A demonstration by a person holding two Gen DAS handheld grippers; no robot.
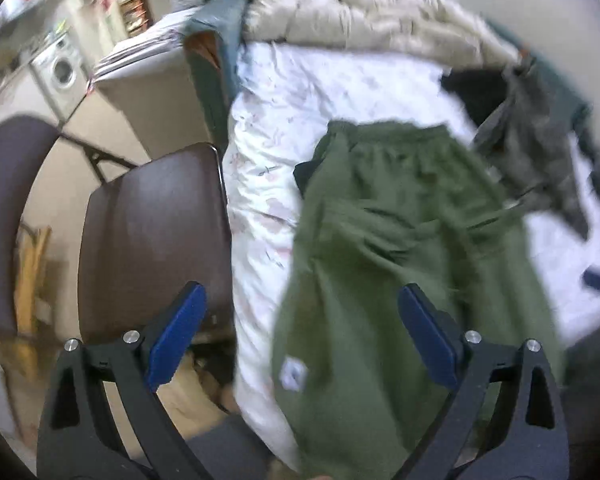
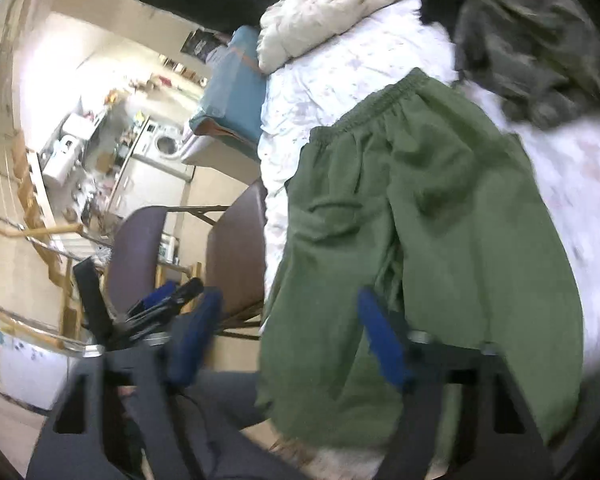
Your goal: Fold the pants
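Green pants lie spread on a white floral bed sheet, waistband at the far end, legs hanging over the near bed edge. They also show in the right wrist view. My left gripper is open and empty, held above the near part of the pants and the sheet. My right gripper is open and empty above the left pant leg near the bed edge. The left gripper's fingers show at the lower left of the right wrist view.
A brown folding chair stands close against the bed's left side. A grey camouflage garment and a dark garment lie on the bed's far right. A cream quilt is bunched at the far end. A washing machine stands far left.
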